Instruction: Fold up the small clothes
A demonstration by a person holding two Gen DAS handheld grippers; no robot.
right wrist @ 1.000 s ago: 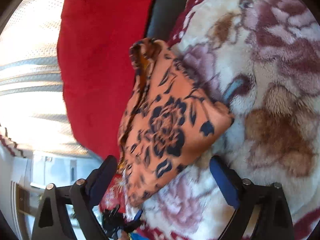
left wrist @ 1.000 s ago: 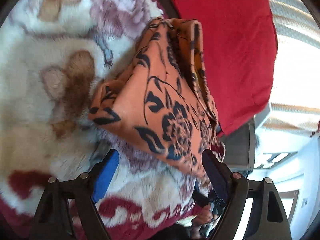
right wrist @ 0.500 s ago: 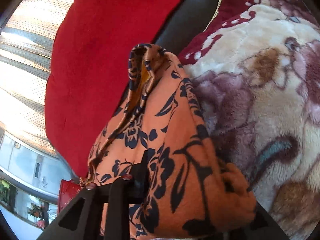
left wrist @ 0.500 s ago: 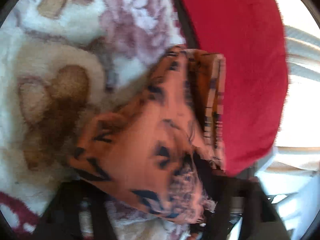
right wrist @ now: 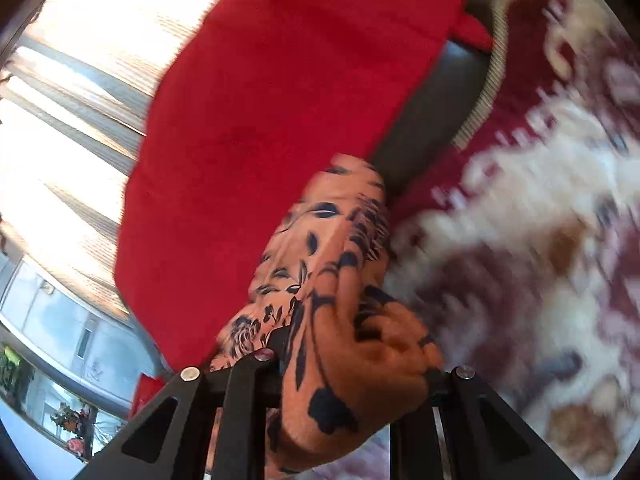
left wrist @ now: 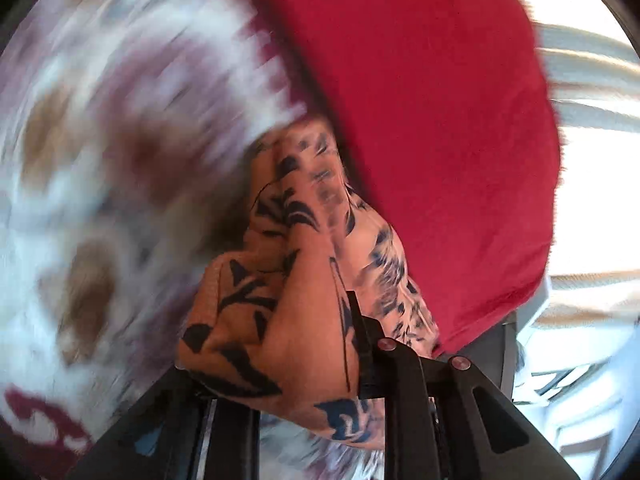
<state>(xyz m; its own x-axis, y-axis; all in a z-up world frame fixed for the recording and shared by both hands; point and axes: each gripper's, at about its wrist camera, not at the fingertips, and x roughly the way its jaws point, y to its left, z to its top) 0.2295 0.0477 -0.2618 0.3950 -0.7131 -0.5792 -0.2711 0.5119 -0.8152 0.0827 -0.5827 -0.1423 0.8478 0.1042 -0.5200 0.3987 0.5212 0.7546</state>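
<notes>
Pinching the orange flowered cloth [left wrist: 288, 320] between them, both sets of fingers are closing on it; it stretches away toward the red pillow [left wrist: 420, 120].

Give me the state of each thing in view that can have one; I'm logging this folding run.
Orange floral garment: bunched, gripped at two spots.
Left gripper: jaws closing, cloth pinched between them.
Right gripper: jaws closing, cloth pinched between them.
Red cushion: propped behind the garment.
Floral blanket: spread out, blurred.
</notes>
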